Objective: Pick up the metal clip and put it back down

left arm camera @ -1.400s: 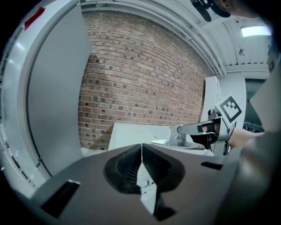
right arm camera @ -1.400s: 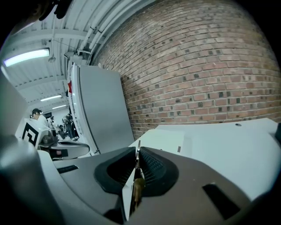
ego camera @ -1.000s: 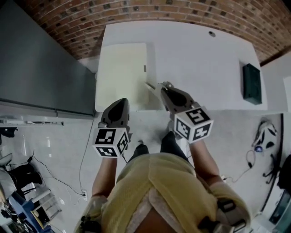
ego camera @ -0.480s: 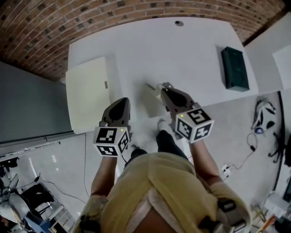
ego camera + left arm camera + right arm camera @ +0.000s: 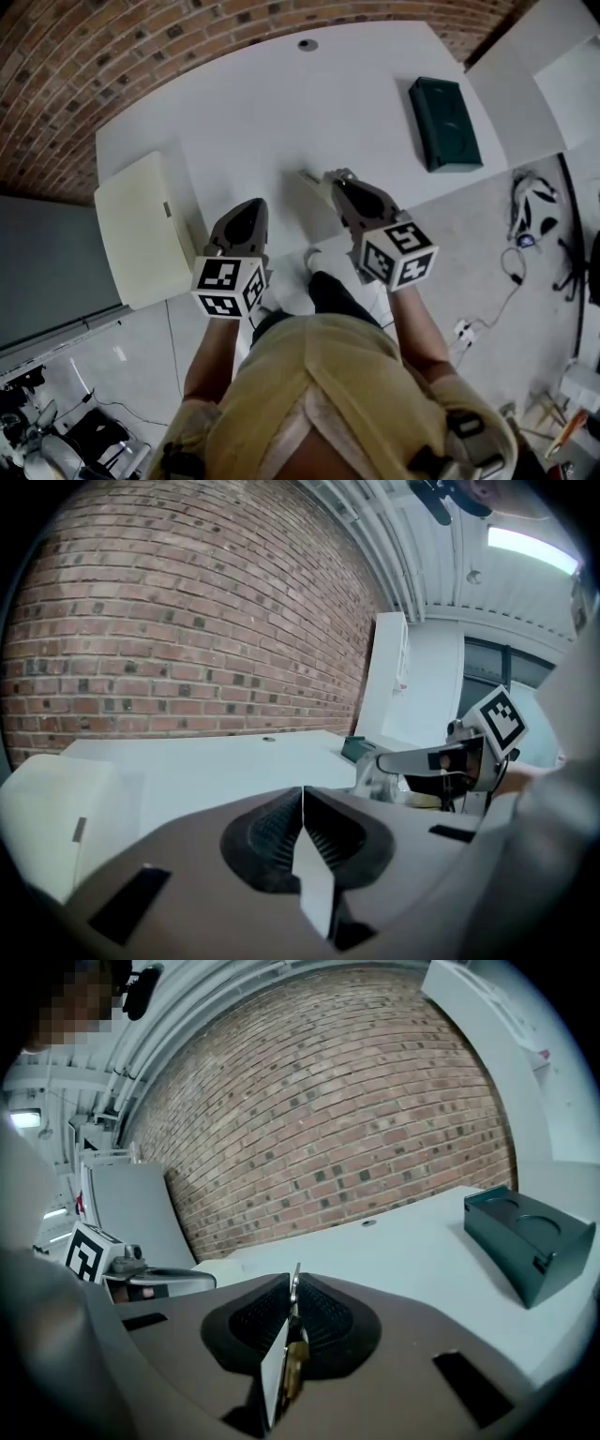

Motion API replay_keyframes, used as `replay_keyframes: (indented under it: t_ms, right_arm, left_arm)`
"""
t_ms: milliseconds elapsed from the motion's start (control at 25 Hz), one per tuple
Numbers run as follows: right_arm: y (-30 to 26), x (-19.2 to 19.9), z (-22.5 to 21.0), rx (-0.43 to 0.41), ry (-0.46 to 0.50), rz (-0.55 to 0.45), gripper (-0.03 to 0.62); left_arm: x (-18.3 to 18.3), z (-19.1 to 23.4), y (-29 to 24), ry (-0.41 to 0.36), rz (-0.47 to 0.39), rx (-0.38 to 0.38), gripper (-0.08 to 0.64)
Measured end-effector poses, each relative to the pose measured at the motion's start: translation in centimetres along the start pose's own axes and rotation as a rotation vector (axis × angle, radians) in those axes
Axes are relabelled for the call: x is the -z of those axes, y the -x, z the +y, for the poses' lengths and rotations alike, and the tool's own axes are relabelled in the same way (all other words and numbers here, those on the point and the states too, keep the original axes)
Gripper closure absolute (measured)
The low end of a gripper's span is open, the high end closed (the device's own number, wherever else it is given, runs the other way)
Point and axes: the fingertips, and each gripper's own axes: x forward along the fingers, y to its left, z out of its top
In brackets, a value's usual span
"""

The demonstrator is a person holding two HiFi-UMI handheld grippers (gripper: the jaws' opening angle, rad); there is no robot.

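Observation:
The metal clip [image 5: 308, 175] is a thin silvery strip that sticks out to the left from the tip of my right gripper [image 5: 334, 178], above the near part of the white table [image 5: 281, 103]. In the right gripper view the jaws are shut on the clip [image 5: 294, 1284], which stands edge-on between the ribbed pads. My left gripper [image 5: 250, 205] hangs beside it at the table's near edge. Its jaws are shut with nothing between them [image 5: 302, 808].
A dark green box [image 5: 443, 123] lies at the table's far right. A cream box [image 5: 141, 230] sits at its left end. A small round hole [image 5: 307, 44] is near the far edge, by the brick wall. Cables [image 5: 530, 225] lie on the floor at right.
The head view has swung, so the table, cream box and green box slide left and tilt in the picture. Both grippers keep their places, and the clip stays in the right one.

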Motion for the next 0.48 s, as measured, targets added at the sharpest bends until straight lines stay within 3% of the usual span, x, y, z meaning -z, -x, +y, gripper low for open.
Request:
replay_keyframes:
  t_ms: [480]
  right_arm:
    - [2.8,0.6,-8.8,0.147,-0.096,-0.091,0.563]
  left_arm:
    - [-1.5,-5.2,-7.0,-0.056,0.038,0.126,0.555]
